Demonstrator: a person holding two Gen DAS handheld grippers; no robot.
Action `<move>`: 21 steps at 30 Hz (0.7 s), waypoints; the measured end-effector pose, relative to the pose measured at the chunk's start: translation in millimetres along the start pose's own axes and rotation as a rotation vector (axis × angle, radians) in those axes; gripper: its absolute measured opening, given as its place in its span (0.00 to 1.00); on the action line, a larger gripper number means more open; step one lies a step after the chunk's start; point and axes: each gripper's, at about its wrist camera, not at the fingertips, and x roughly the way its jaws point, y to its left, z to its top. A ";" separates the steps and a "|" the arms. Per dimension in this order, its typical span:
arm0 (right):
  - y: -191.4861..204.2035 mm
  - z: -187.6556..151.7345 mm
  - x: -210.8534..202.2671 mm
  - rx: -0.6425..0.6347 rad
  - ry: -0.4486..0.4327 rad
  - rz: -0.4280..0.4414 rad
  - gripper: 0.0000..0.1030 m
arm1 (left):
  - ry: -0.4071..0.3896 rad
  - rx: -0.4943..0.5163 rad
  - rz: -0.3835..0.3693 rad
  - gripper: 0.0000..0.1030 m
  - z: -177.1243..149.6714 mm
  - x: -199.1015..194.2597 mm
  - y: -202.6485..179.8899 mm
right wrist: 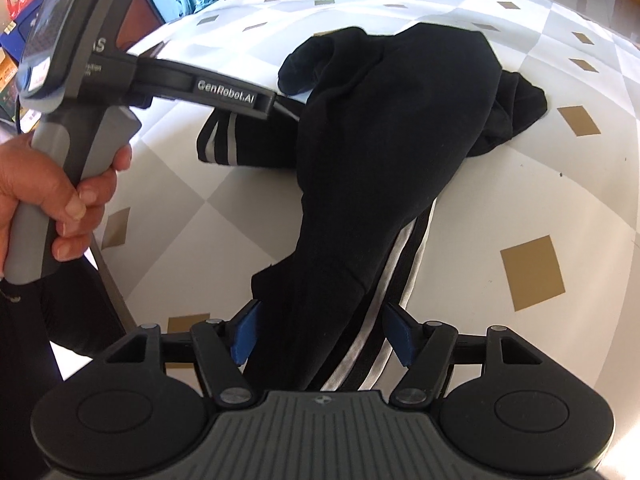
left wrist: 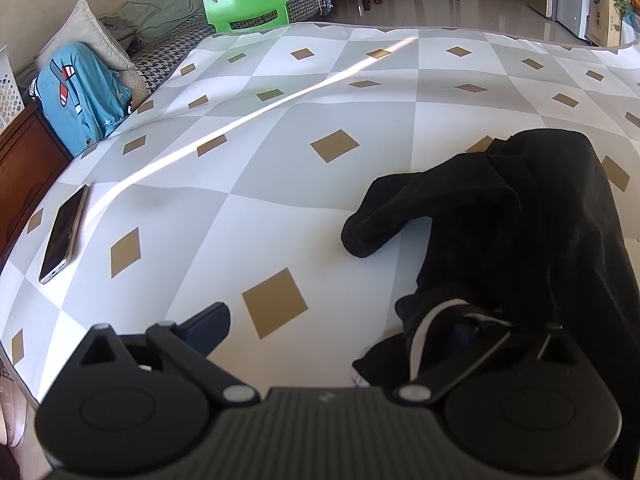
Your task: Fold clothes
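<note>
The table (left wrist: pixel 280 168) is the largest thing: it carries a cloth with grey and white diamonds and small gold squares. Behind its far edge stands a green chair (left wrist: pixel 244 0), and at the far left a blue garment (left wrist: pixel 84 92) hangs over furniture. On the left part of the table lies a phone (left wrist: pixel 64 236), well apart from the work.

The black garment (right wrist: pixel 384 140), trousers or a jacket with white side stripes as it seems, lies in a loose heap on the near right part of the table. In the right wrist view its long axis runs from the near edge, between the fingers, away to the far side, where a rounded end and a cuff point to the left.

The right gripper (right wrist: pixel 324 334) stands open over it: the blue pads (right wrist: pixel 244 336) are apart, with the striped fabric between them, and they do not seem to press on it. The left gripper (left wrist: pixel 344 320) is wide apart too; its left finger stands free over the bare cloth, while its right finger is buried under a fold of the garment, so a real grip there is doubtful. A hand (right wrist: pixel 48 200) holds its handle at the left of the heap.

The garment is not yet spread flat. The right gripper is the nearer one to the striped near end, so this end probably must be seized first and drawn along the long axis.
</note>
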 end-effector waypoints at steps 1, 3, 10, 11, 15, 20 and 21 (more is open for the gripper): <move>1.9 -1.6 3.2 -0.006 0.014 -0.003 0.63 | 0.000 0.000 0.000 1.00 0.0 0.2 0.0; 9.1 -5.6 6.3 -0.050 0.010 -0.033 0.64 | 0.001 -0.001 0.000 1.00 0.0 0.3 0.1; 10.4 -6.6 5.3 -0.083 -0.017 -0.053 0.33 | 0.004 -0.006 0.001 1.00 0.5 1.1 1.4; 7.3 -5.3 3.7 -0.060 -0.024 -0.038 0.23 | 0.005 -0.007 0.001 1.00 0.6 1.3 1.5; -0.3 1.8 -9.3 -0.015 -0.090 -0.002 0.11 | 0.010 -0.011 0.001 1.00 0.4 2.1 2.4; -6.1 16.8 -33.8 0.024 -0.210 0.058 0.09 | 0.016 -0.023 0.006 1.00 1.2 2.3 5.5; -6.3 20.8 -38.5 0.027 -0.233 0.066 0.09 | 0.017 -0.027 0.006 1.00 1.4 2.2 6.7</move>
